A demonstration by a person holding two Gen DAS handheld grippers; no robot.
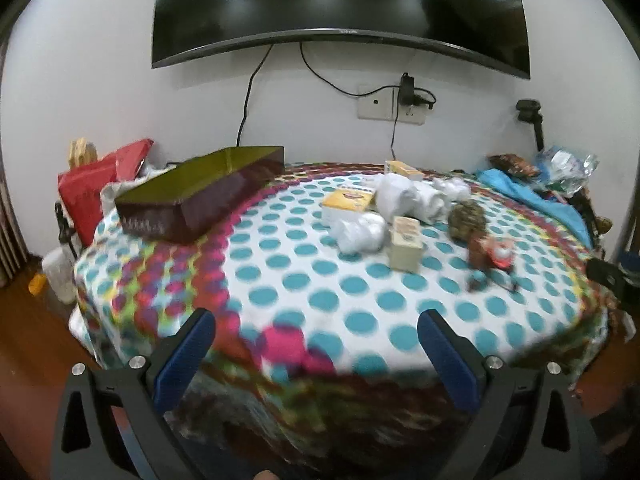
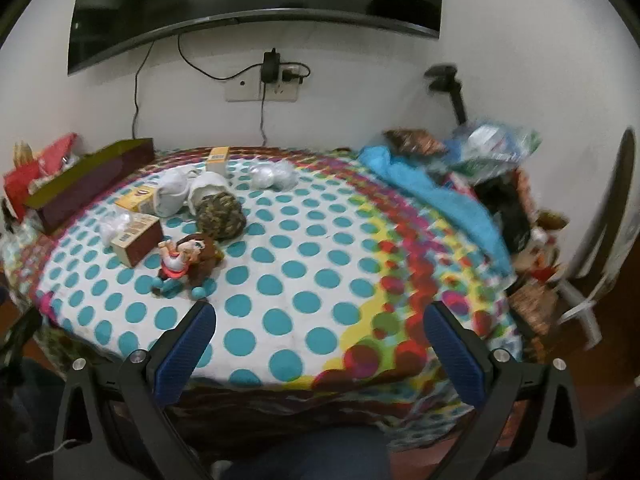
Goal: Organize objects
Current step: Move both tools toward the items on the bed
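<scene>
A round table (image 1: 320,300) (image 2: 312,272) wears a white cloth with teal dots. On it lie small yellow boxes (image 1: 347,202) (image 2: 136,236), white crumpled bundles (image 1: 360,232) (image 2: 172,192), a brown knitted lump (image 1: 466,218) (image 2: 220,216) and a toy figure (image 1: 494,258) (image 2: 184,258). An open dark-red box with an olive inside (image 1: 200,200) (image 2: 86,184) stands at the table's left rim. My left gripper (image 1: 316,320) hangs open above the near edge, holding nothing. My right gripper (image 2: 320,316) is open too, with its left fingertip close to the toy's blue feet.
A dark television (image 1: 340,4) hangs on the white wall over a socket with cables (image 1: 400,100). Red bags (image 1: 92,192) stand left of the table. A blue cloth (image 2: 432,196) and a heap of wrappers (image 2: 492,152) crowd the right side. Wooden floor (image 1: 24,320) lies below.
</scene>
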